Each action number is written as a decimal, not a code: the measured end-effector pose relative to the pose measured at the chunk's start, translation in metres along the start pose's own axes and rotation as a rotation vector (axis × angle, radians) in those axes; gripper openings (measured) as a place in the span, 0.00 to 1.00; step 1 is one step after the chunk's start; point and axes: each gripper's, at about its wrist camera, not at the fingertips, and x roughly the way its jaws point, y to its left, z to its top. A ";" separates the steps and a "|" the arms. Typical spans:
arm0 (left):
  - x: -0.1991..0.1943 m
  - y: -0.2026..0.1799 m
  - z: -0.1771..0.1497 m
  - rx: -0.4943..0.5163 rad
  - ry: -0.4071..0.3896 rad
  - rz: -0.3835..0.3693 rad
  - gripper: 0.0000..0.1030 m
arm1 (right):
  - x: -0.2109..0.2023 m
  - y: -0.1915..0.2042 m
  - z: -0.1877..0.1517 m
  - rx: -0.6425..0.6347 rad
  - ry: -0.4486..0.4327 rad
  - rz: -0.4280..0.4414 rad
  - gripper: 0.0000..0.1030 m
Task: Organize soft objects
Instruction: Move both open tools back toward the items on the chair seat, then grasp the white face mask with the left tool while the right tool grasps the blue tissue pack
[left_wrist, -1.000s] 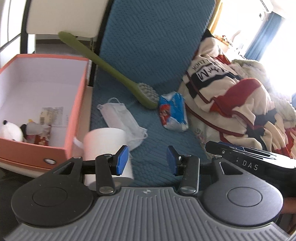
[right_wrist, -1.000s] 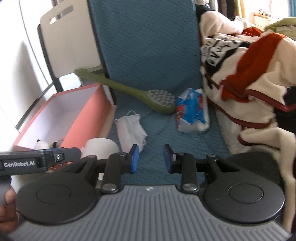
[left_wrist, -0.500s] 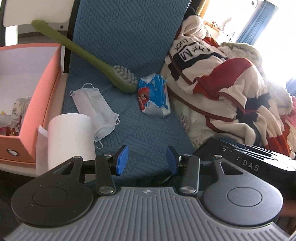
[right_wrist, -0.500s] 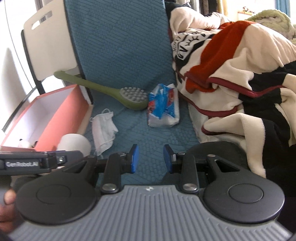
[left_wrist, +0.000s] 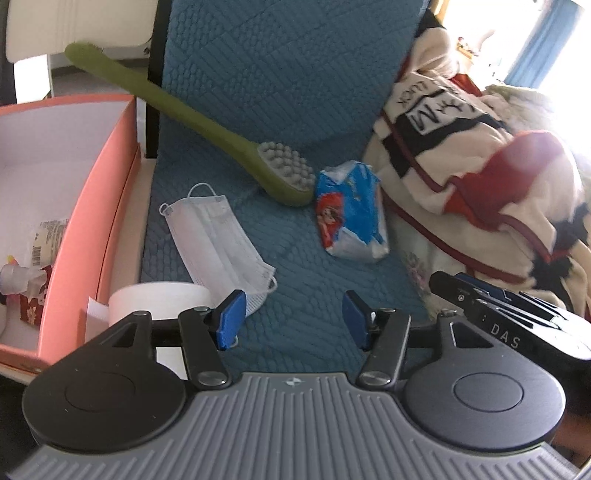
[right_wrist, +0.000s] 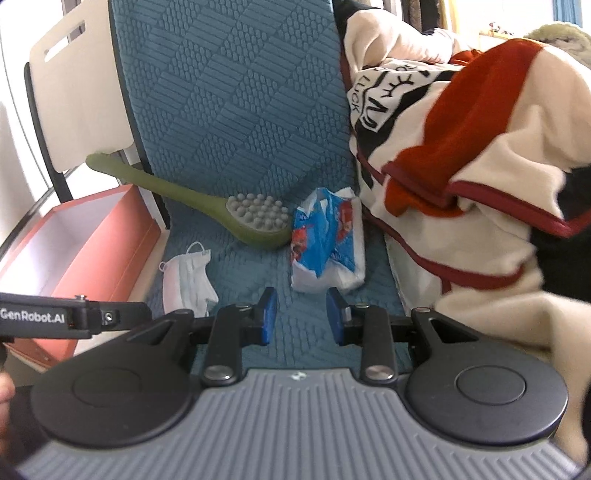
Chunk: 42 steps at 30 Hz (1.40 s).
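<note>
Blanket (right_wrist: 461, 155), cream, red and black, heaped over the right half of both views; its lower edge lies just beside the tissue pack. Risk: a gripper reaching for the pack snags the blanket hem and drags cloth along

Blue mat (left_wrist: 295, 92) covers seat and backrest, centre of frame; quilted, soft. Thin things lying flat on it are hard to get a finger under

Box (left_wrist: 110, 192), salmon with white inside, left edge of left view, open, a few small items in its near corner. Likely the drop spot, a judgement only. Its near wall stands high; a low carry could knock it

Brush (left_wrist: 207, 133), green, long handle running from upper left to head at centre, head touching or just beside the pack (left_wrist: 351, 210). Lifting the pack may roll the brush

Roll (left_wrist: 159, 302) of white paper, lower left in left view, upright, just beside the box and partly behind the left finger. Easily tipped by that finger

Mask (left_wrist: 218, 243), flat on the mat, centre left, its near edge close to the roll. Ear loops may catch

Left gripper (left_wrist: 293, 319): fingers spread wide, empty, above the mat near the mask
Right gripper (right_wrist: 301, 319): fingers parted, narrower, empty, just short of the pack; a shallow pinch may take only loose wrapper and slip
</note>
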 end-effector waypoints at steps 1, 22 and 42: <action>0.006 0.002 0.005 -0.012 0.017 0.004 0.64 | 0.004 0.001 0.002 -0.003 0.002 -0.003 0.32; 0.106 0.050 0.058 -0.146 0.151 0.133 0.66 | 0.113 0.004 0.039 -0.044 0.041 -0.034 0.53; 0.167 0.047 0.047 -0.123 0.211 0.225 0.66 | 0.182 -0.016 0.052 -0.013 0.177 -0.110 0.52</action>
